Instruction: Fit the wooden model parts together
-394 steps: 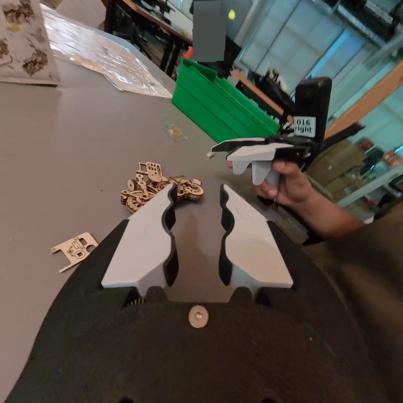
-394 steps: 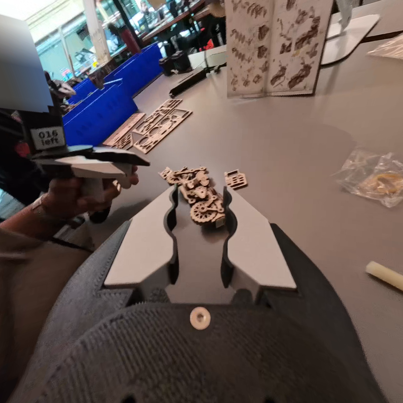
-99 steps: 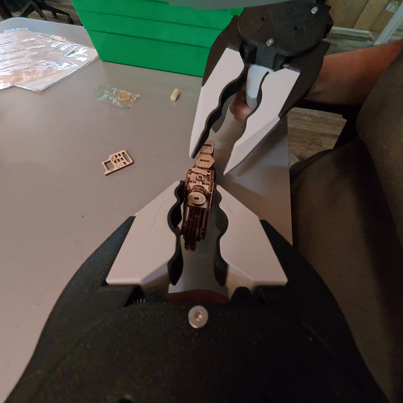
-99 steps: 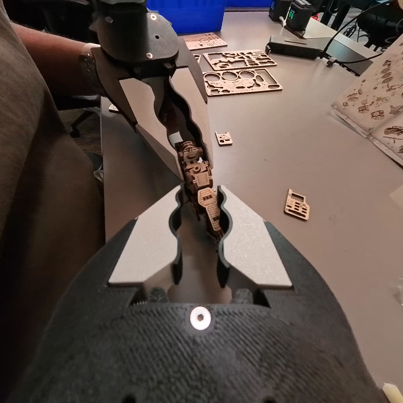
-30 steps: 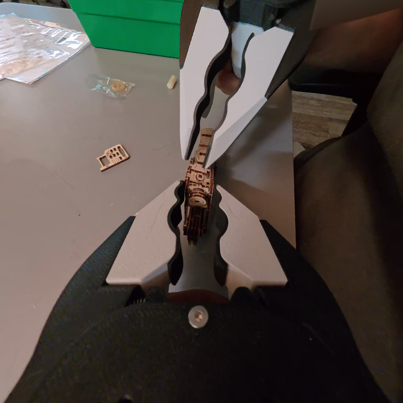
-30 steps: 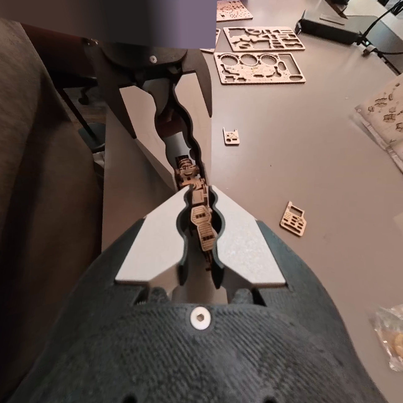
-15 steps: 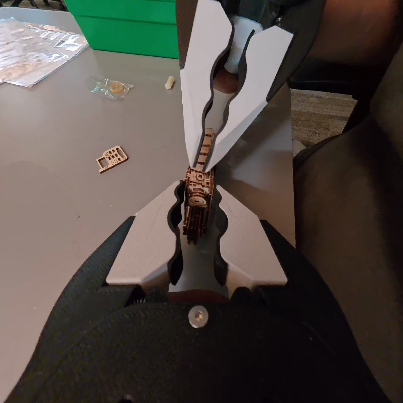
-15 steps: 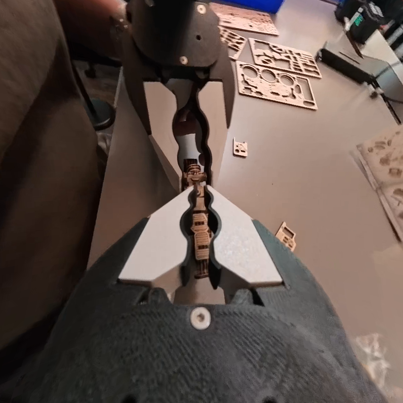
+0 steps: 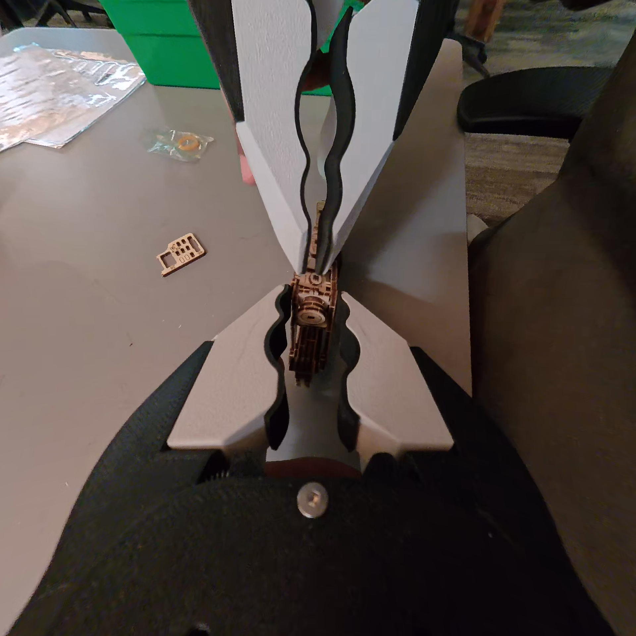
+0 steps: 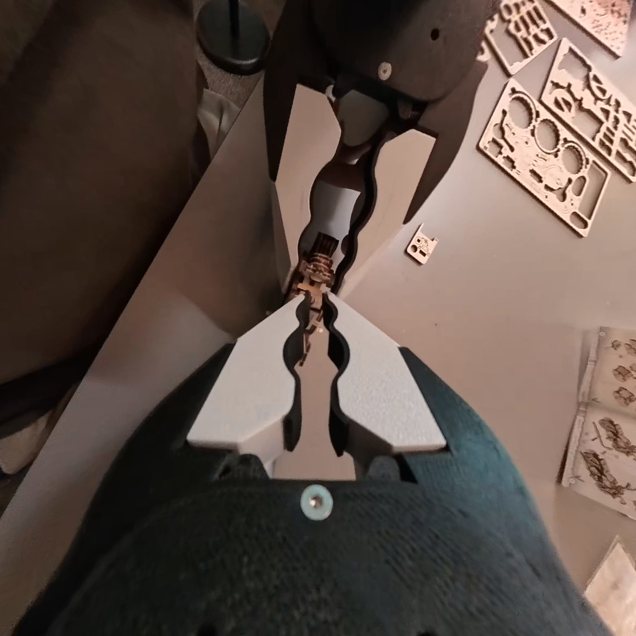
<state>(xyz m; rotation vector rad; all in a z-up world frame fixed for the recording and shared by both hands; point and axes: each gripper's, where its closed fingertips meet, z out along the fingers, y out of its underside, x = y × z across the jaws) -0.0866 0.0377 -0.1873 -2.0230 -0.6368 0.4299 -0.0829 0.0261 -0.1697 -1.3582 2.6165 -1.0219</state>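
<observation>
My left gripper [image 9: 313, 292] is shut on a dark brown wooden model assembly [image 9: 311, 330] with a round hub, held above the grey table's [image 9: 103, 327] right edge. My right gripper [image 9: 314, 271] comes in from above, tip to tip with the left one. It is shut on a thin, pale flat wooden part [image 9: 319, 223] whose end touches the top of the assembly. In the right wrist view my right gripper [image 10: 316, 296] holds the flat part [image 10: 310, 327] edge-on, meeting the assembly [image 10: 318, 266] in my left gripper [image 10: 313, 287].
A small loose wooden piece [image 9: 182, 254], a plastic bag with a ring [image 9: 182, 142], a foil bag [image 9: 51, 99] and a green box [image 9: 165, 44] are on the table. Punched-out wooden sheets [image 10: 550, 148], another small piece [image 10: 421, 246] and printed paper sheets [image 10: 609, 413] lie farther along. A dark chair [image 9: 550, 309] stands beside the table. Left and right tips are no more than a few centimetres apart. The small piece [image 10: 421, 246] is about 12 cm from both grippers' fingertips.
My right gripper has moved closer and tilted steeply downward, bringing the flat part end-on against the assembly. My left gripper has held the assembly almost still.
</observation>
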